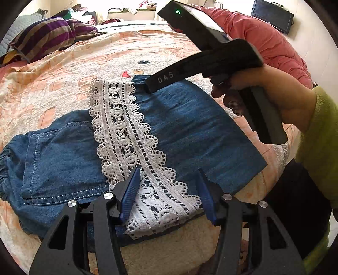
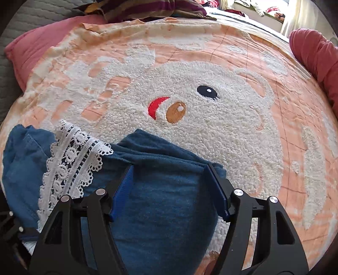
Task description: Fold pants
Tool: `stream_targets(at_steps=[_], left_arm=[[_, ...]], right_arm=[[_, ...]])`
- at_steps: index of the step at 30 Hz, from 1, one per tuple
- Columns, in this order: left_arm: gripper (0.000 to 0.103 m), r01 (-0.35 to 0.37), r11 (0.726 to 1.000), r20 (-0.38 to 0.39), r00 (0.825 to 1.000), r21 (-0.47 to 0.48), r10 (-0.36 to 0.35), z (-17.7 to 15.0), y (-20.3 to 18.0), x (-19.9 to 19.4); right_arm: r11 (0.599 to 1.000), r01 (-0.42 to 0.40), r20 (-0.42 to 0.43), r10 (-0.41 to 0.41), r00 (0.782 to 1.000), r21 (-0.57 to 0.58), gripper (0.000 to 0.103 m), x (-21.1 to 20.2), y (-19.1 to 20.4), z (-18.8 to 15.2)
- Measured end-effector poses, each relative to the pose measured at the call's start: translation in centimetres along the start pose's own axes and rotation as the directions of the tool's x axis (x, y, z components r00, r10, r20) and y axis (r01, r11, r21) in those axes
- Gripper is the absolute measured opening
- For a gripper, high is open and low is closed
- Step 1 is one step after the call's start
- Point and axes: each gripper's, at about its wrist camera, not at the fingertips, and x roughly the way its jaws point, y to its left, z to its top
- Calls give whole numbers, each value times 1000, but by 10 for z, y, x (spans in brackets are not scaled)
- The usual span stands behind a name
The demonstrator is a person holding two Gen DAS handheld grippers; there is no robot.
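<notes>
Blue denim pants (image 1: pixel 190 127) with a white lace trim (image 1: pixel 126 131) lie folded on the bed, with the elastic waist at the left. My left gripper (image 1: pixel 169 171) is open just above the near edge, and the lace runs flat between its blue pads (image 1: pixel 128 194) without being pinched. My right gripper (image 2: pixel 169 169) is open over the far end of the denim (image 2: pixel 164 201); its blue pads (image 2: pixel 217 190) straddle the cloth edge. In the left wrist view a hand (image 1: pixel 264 99) in a green sleeve holds the right tool over the pants' far corner.
The bed is covered by a peach and white fleece blanket (image 2: pixel 211 131) with a cartoon face. A striped purple pillow (image 1: pixel 48 36) lies at the far left and a red quilt (image 1: pixel 264 42) along the far right. A dark bag (image 1: pixel 272 17) sits beyond.
</notes>
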Motion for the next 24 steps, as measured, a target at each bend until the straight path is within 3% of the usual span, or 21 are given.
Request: stream_targets(at_steps=[10,17,24], left_arm=[[55,9,1000,2,1000,-1,-9,0,1,0],[61,23,1000,16,1000,-5,-23,-1,0,-5],[71,18,1000,47,999,-19,-17,2,2,-15]], right_arm=[[995,-73,85,68,994,61,61,-22,-15,-3],[980,-150,196,122,973,132,78,-65,-30,-9],[976,-172,263,132,956,137,91,-88,-35,-14]])
